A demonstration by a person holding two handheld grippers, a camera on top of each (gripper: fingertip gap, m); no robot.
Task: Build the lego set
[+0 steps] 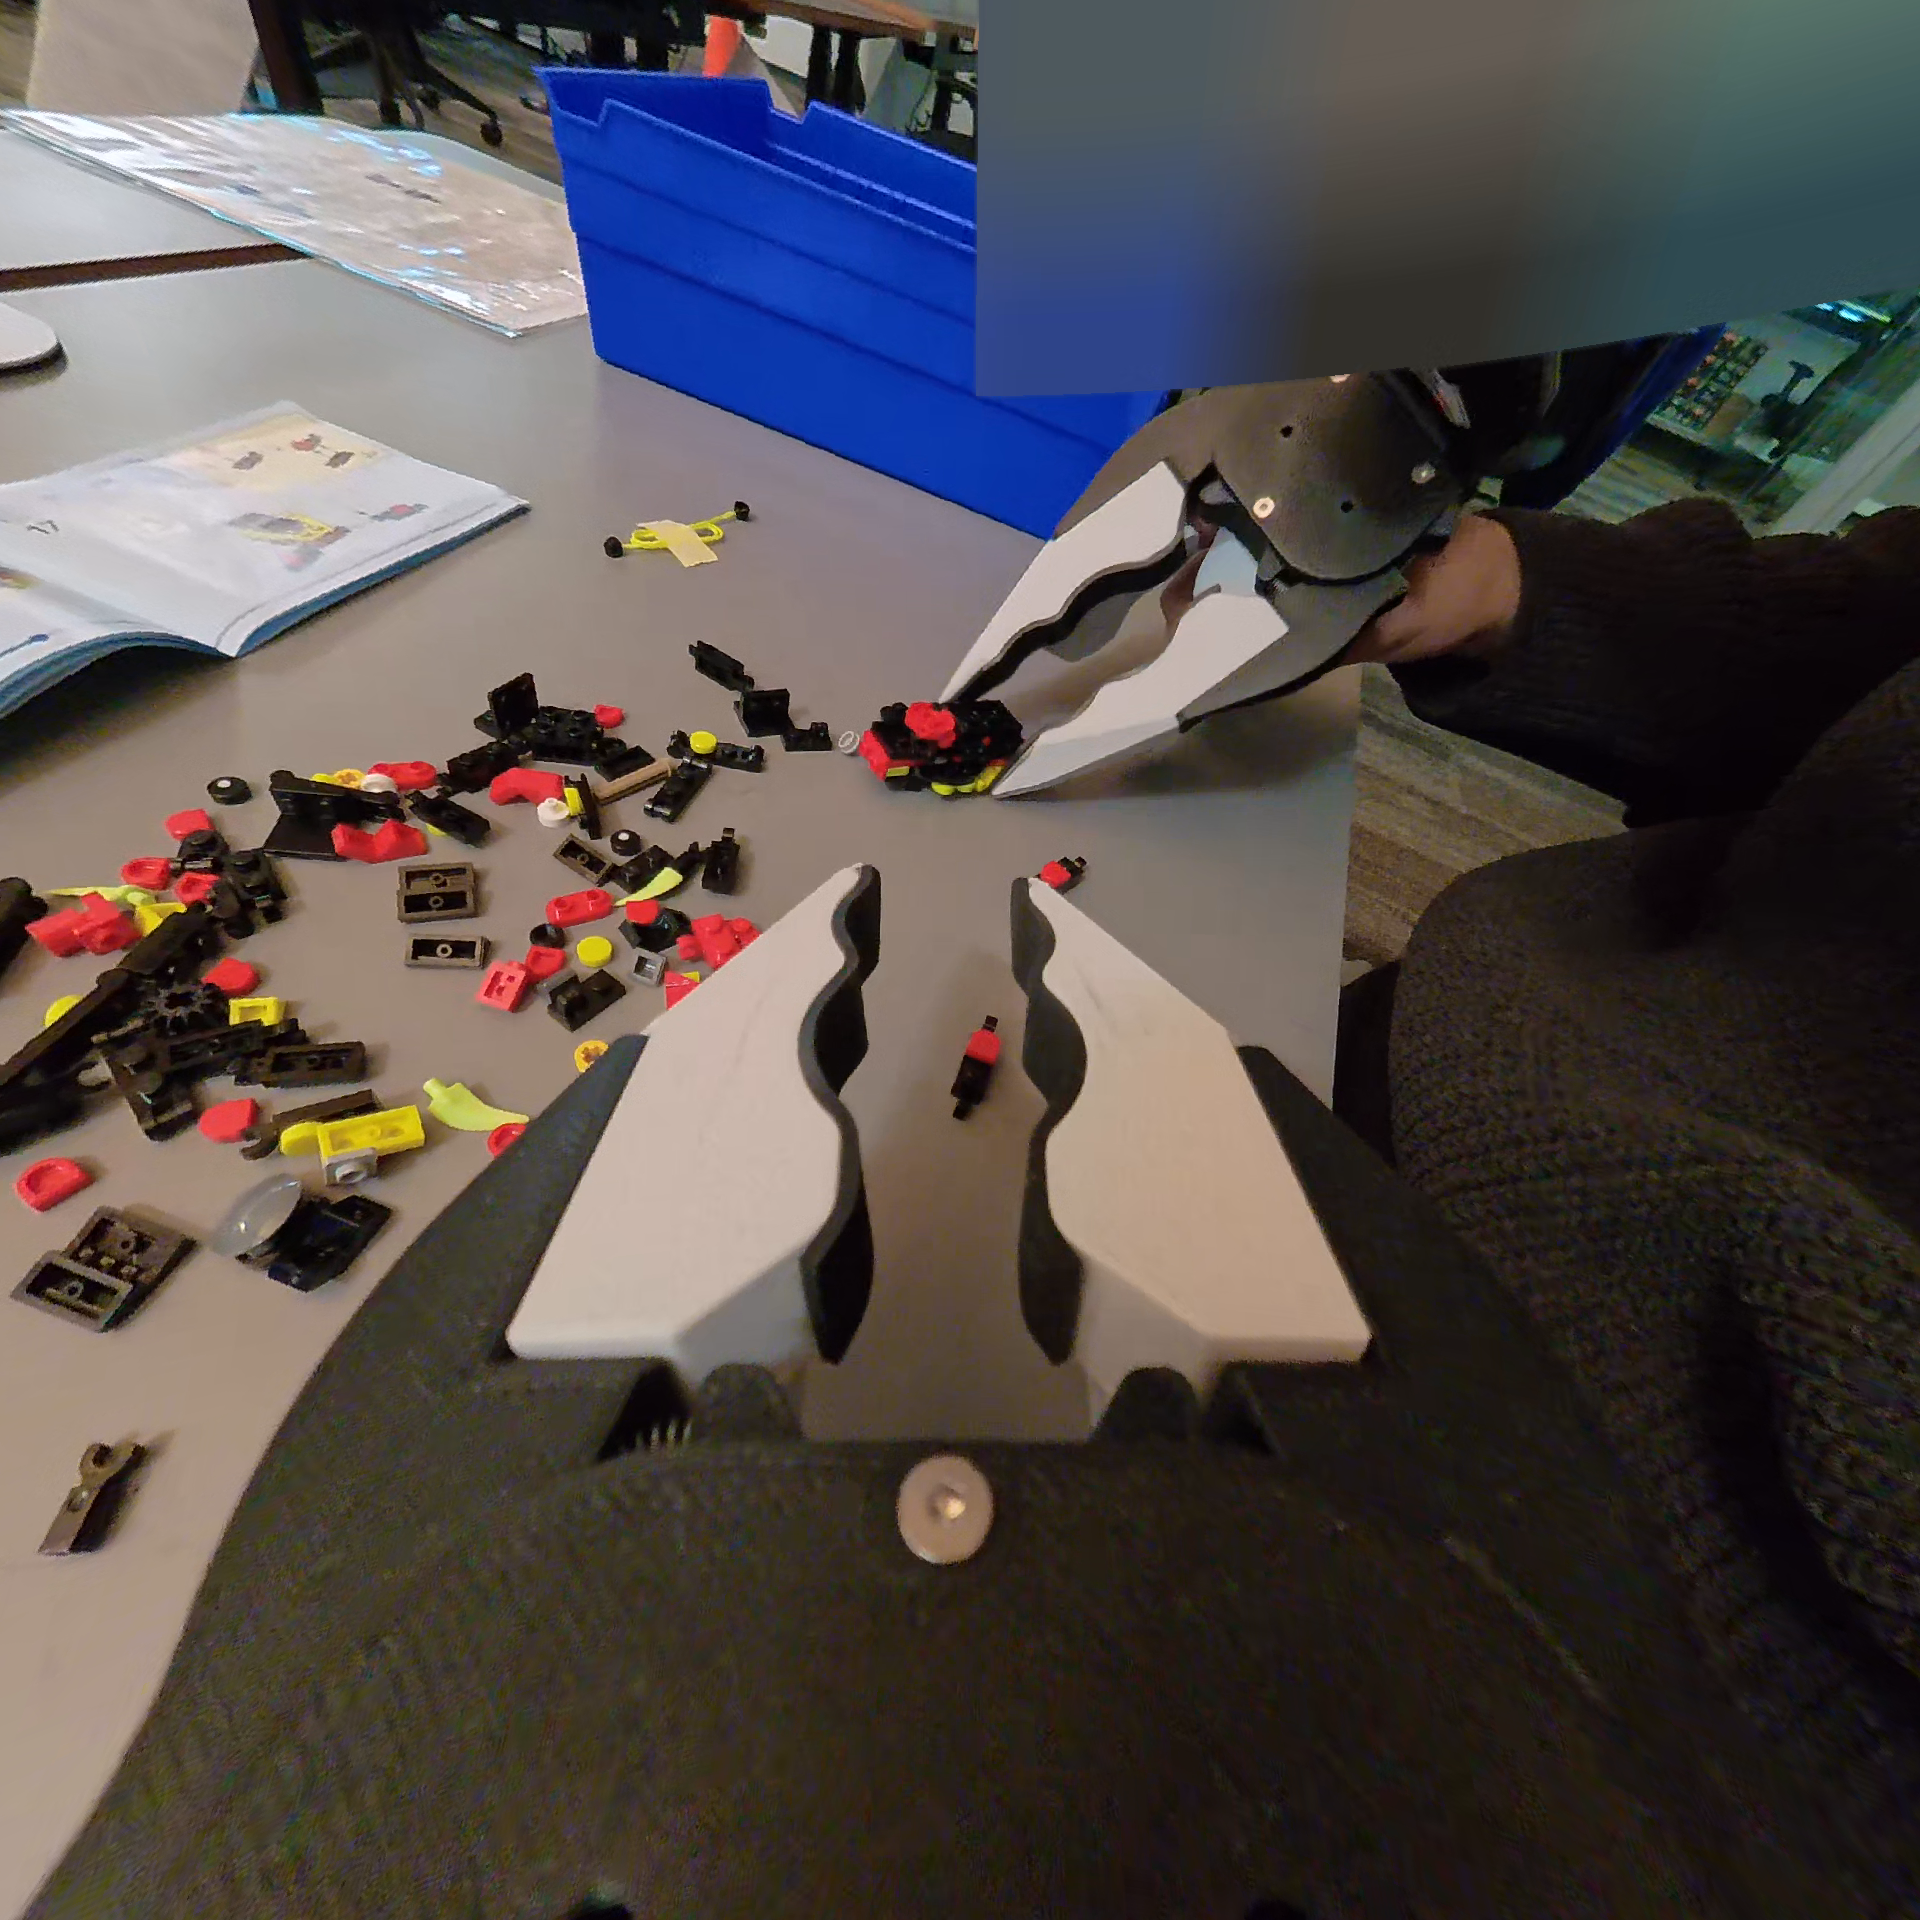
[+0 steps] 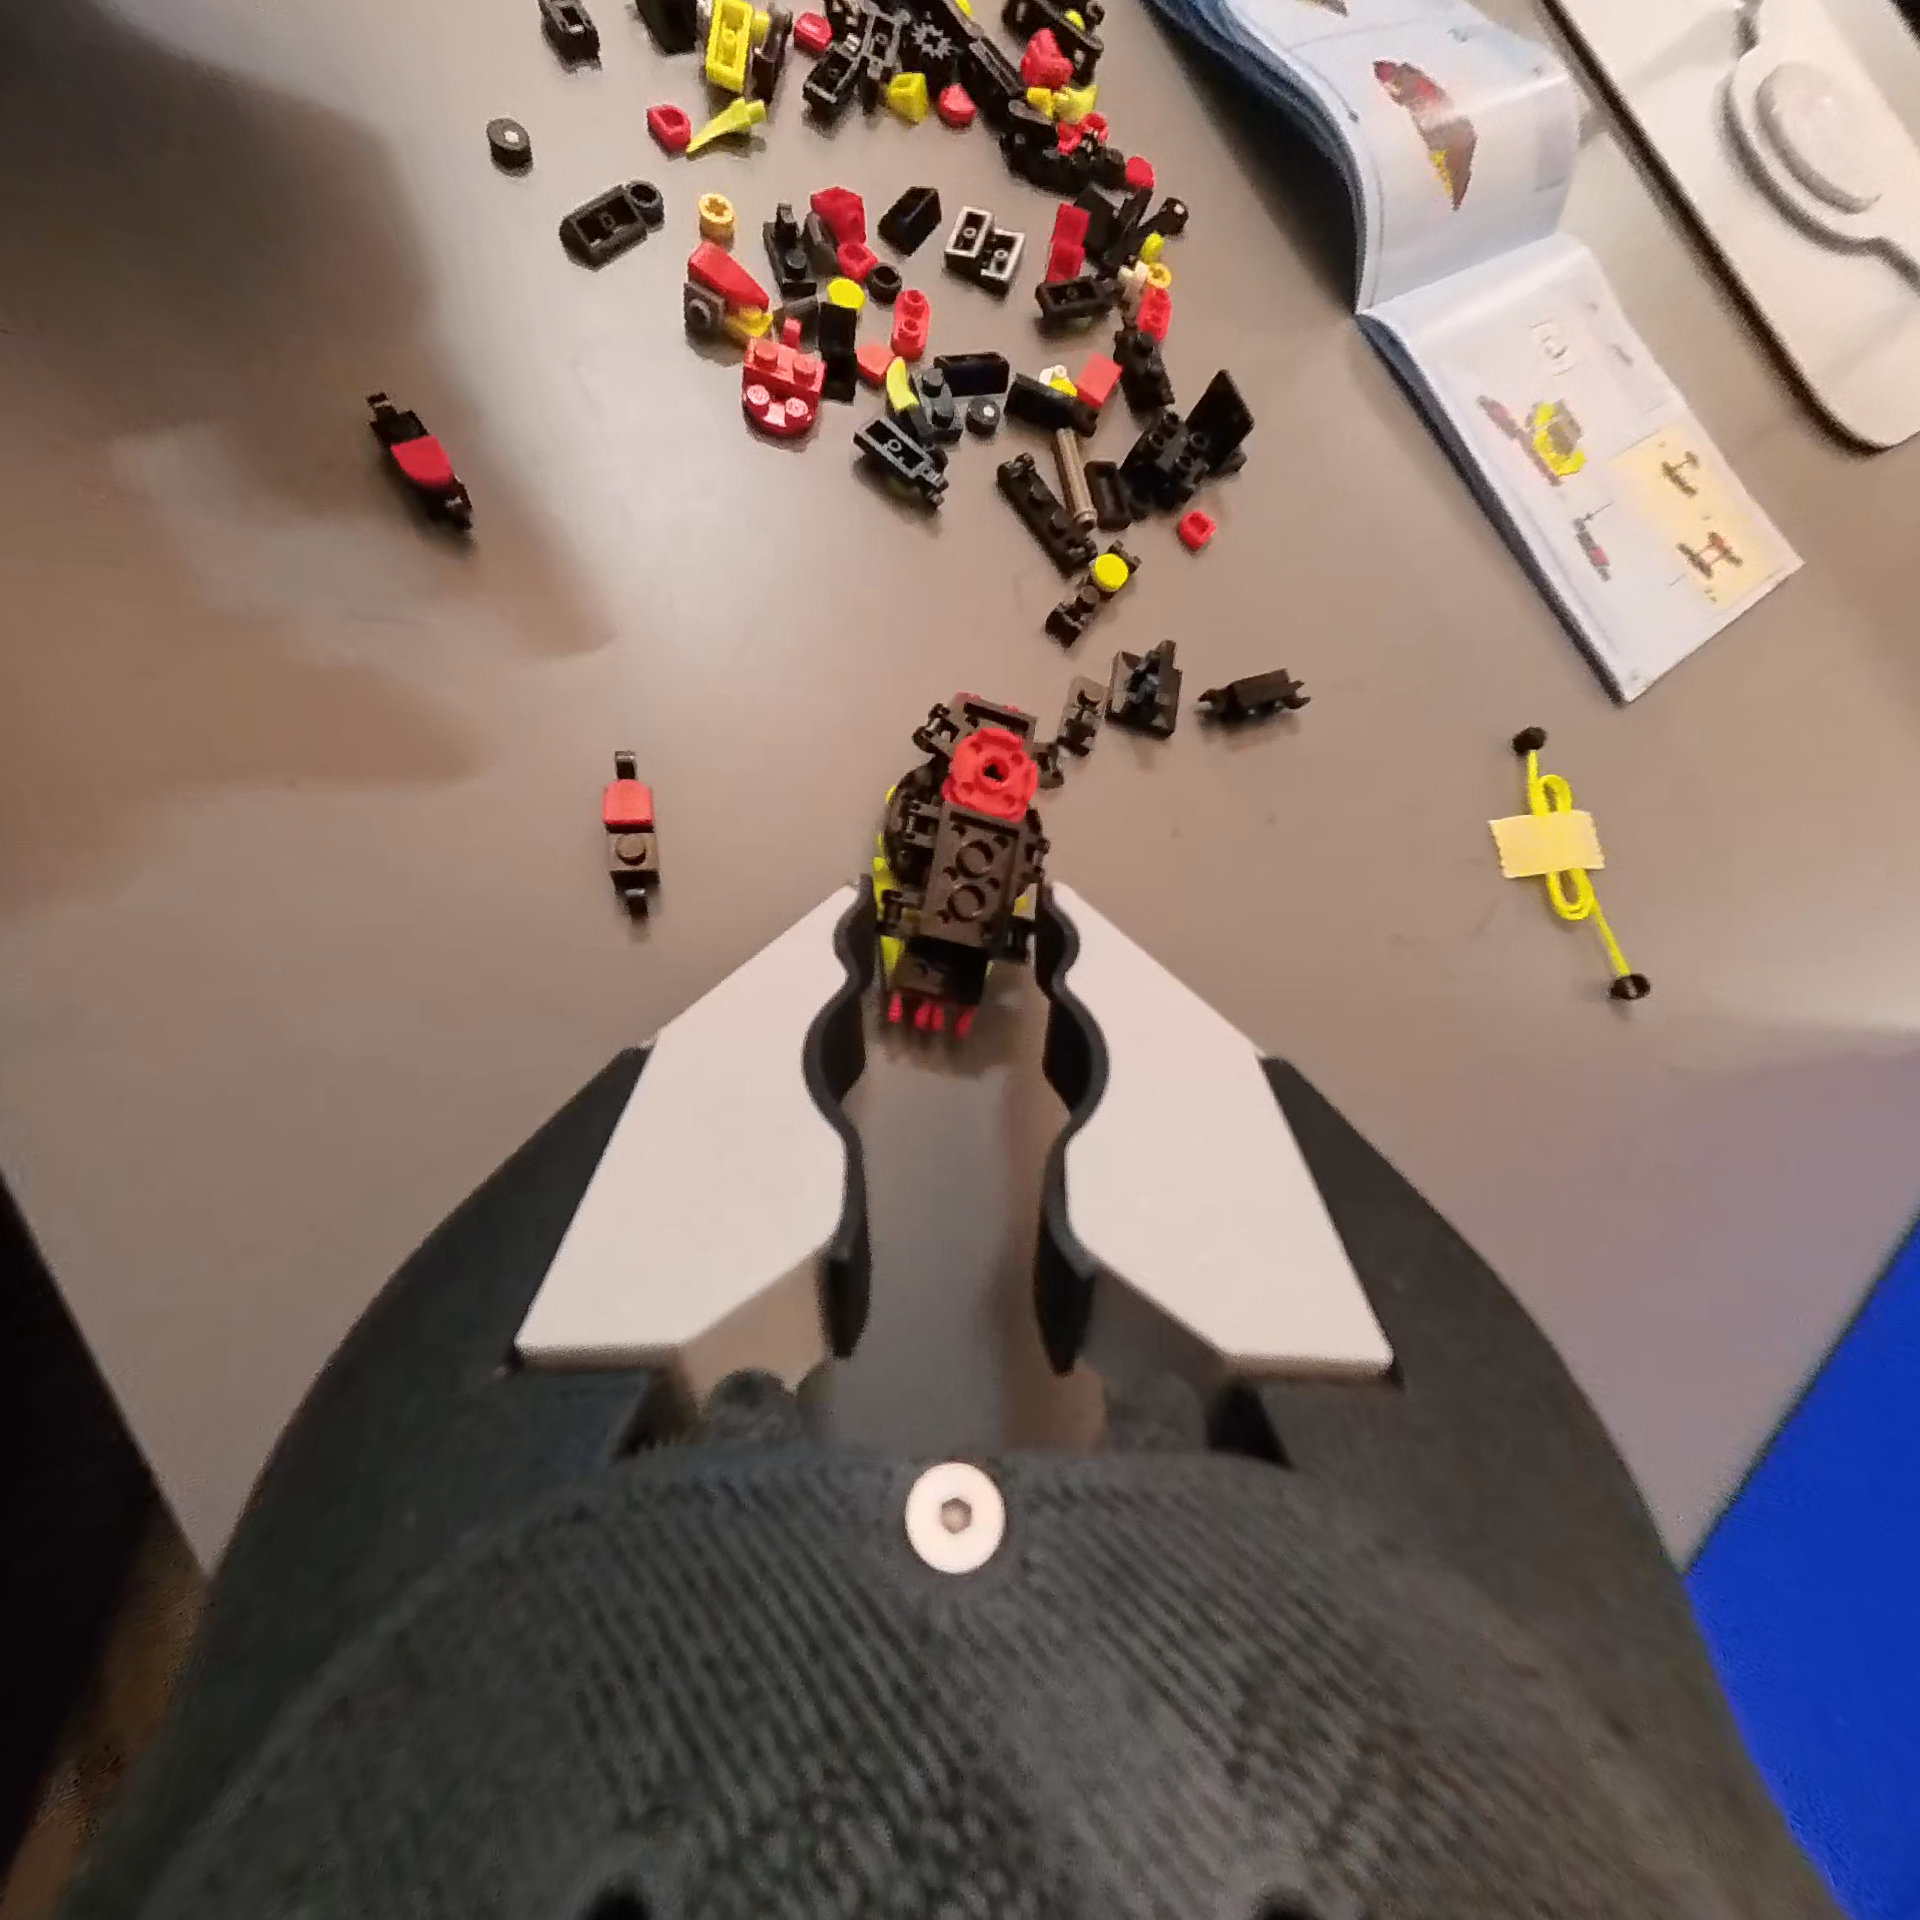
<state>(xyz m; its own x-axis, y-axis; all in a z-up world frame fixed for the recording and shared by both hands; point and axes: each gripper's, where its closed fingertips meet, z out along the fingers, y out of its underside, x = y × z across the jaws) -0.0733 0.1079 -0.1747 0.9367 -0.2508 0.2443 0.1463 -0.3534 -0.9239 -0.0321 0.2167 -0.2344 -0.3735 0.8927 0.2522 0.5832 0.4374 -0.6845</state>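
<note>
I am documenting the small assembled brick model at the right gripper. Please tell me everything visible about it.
The brick model is a compact cluster of plastic bricks, mostly black, with a round red piece on top, neon-yellow pieces low at its sides and small red points at its near end. It rests on the grey table, apart from the loose pile. The right gripper has one fingertip on each side of it, close against it; firm pressing is not clear. A black clip piece lies just beyond it.

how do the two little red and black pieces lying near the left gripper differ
The first red-and-black piece lies on the table between the left gripper's open fingers, touching neither; the second red-and-black piece lies outside them, just past the right fingertip. The first shows its full length, black pegs at both ends; the second is partly hidden behind the fingertip. Both are small, with a red middle, apart from the main pile.
</note>
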